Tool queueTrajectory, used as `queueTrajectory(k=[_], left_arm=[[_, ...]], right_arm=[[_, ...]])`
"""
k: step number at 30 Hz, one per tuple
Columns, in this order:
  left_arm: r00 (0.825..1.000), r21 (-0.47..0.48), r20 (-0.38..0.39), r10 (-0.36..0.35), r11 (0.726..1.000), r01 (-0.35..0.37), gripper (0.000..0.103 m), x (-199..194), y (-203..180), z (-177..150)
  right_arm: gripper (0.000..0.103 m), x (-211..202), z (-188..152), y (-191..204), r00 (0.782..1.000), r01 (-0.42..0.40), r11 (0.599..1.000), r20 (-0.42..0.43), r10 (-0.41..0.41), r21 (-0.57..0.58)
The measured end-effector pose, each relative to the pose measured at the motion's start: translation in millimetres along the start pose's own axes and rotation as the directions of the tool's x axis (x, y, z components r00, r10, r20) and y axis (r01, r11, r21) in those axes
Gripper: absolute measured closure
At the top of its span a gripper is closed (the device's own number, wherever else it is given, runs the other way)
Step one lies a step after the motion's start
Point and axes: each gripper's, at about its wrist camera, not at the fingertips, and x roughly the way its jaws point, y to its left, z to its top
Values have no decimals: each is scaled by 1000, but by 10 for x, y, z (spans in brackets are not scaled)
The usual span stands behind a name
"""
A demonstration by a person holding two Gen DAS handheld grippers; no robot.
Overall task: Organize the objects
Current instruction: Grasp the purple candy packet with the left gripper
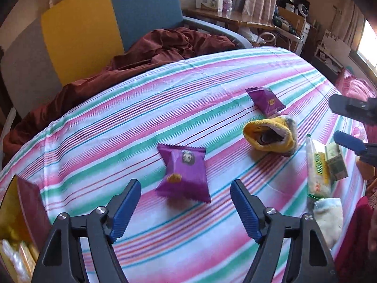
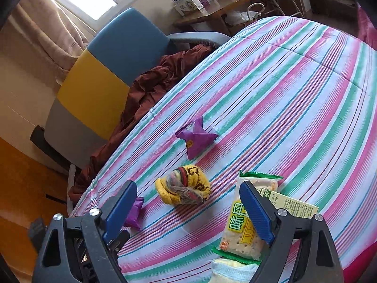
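The left gripper (image 1: 185,208) gapes wide, empty, above a purple snack packet (image 1: 185,173) on the striped cloth (image 1: 117,127). The right gripper (image 2: 188,208) too stands spread, holding nothing — beside its right finger lies a cracker pack (image 2: 238,233) with green Chinese lettering, a rolled yellow sock (image 2: 183,186) just ahead.

Black plastic left tongs (image 1: 186,208) and matching right tongs (image 2: 188,208) each carry two ribbed blue pads (image 1: 126,210) on angular black arms, pinned with round silver screws (image 1: 100,210).
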Motion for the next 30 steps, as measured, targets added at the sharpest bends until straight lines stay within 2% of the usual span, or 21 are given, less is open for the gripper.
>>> queueTrajectory(k=[4, 5, 6, 7, 9, 11, 15, 21, 24, 27, 30], left_arm=[[999, -7, -29, 18, 1000, -19, 22, 246, 17, 95], [999, -27, -32, 13, 1000, -14, 27, 296, 53, 105], [999, -49, -32, 3, 999, -4, 51, 314, 93, 97], [999, -79, -32, -14, 997, 12, 58, 324, 146, 76], [999, -133, 2, -49, 990, 49, 62, 277, 229, -12], [997, -144, 28, -65, 987, 69, 66, 195, 243, -138], [994, -155, 68, -87, 983, 97, 67, -45, 133, -547], [984, -69, 153, -90, 992, 101, 67, -424, -257, -1189], [978, -63, 185, -96, 992, 110, 68, -491, -297, -1346], [974, -90, 189, -128, 985, 147, 68, -479, -220, -1349], [972, -85, 200, -125, 986, 144, 68, -457, -222, -1352]], right_arm=[[13, 31, 8, -3, 1000, 1, 1000, -10, -1, 2], [13, 36, 9, -2, 1000, 3, 1000, -10, -3, 1], [13, 41, 14, -2, 1000, 5, 1000, -9, -5, -1], [13, 48, 19, -2, 1000, 10, 1000, -8, -10, -2], [13, 64, 25, -13, 1000, 18, 1000, -10, -18, 1], [13, 84, 29, -20, 1000, 19, 1000, -17, -19, 2], [13, 107, 23, 15, 999, 32, 999, -21, -32, -22], [13, 171, -20, 118, 998, 55, 994, -35, -59, -92], [13, 209, -51, 165, 996, 75, 989, -40, -80, -130], [13, 263, -77, 185, 993, 97, 984, -47, -105, -152], [13, 296, -85, 191, 990, 123, 978, -40, -132, -168]])
